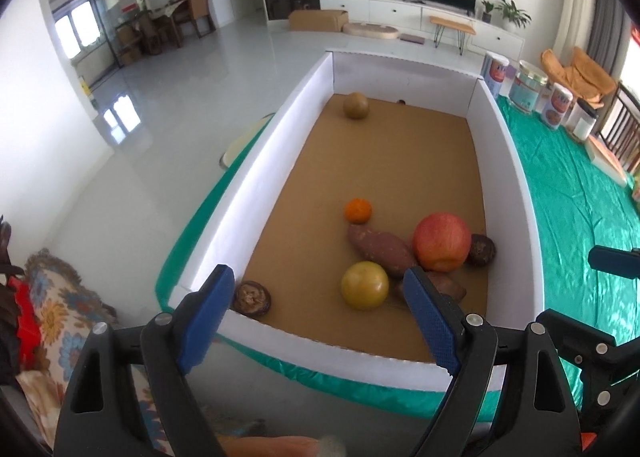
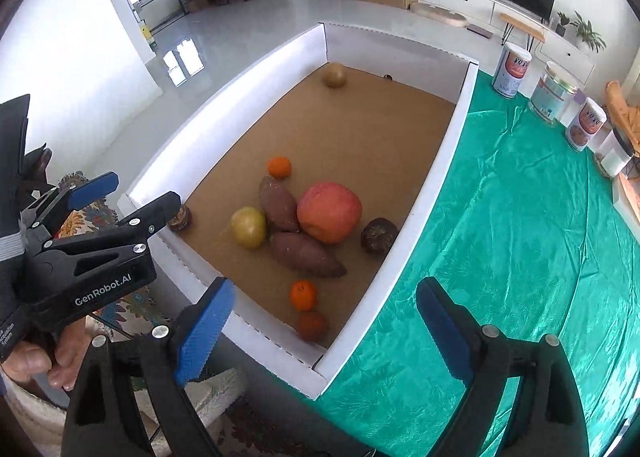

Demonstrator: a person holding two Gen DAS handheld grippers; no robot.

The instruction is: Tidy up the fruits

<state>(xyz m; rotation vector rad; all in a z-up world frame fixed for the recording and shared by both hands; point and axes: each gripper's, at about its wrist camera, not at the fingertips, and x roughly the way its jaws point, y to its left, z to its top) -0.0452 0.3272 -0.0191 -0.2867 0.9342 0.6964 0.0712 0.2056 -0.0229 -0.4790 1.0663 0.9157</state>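
A white-walled box (image 1: 256, 185) (image 2: 432, 185) with a brown floor holds the produce. A red apple (image 1: 442, 241) (image 2: 329, 212), a yellow-green fruit (image 1: 364, 285) (image 2: 248, 227), two sweet potatoes (image 1: 378, 248) (image 2: 279, 203), a small orange (image 1: 357, 211) (image 2: 279, 167) and a dark round fruit (image 1: 482, 250) (image 2: 379, 235) lie clustered at the near end. Two more small oranges (image 2: 304, 295) lie by the near wall. A brownish round fruit (image 1: 355, 105) (image 2: 335, 75) sits at the far end. My left gripper (image 1: 320, 305) is open and empty above the near wall. My right gripper (image 2: 320, 321) is open and empty over the box's near corner.
A dark mushroom-like item (image 1: 252, 297) (image 2: 180, 219) lies in the near left corner. The box rests on a green cloth (image 1: 580, 193) (image 2: 520, 217). Several cans and jars (image 1: 530, 87) (image 2: 554, 93) stand on the cloth at the far right. The left gripper's body (image 2: 80, 257) shows in the right wrist view.
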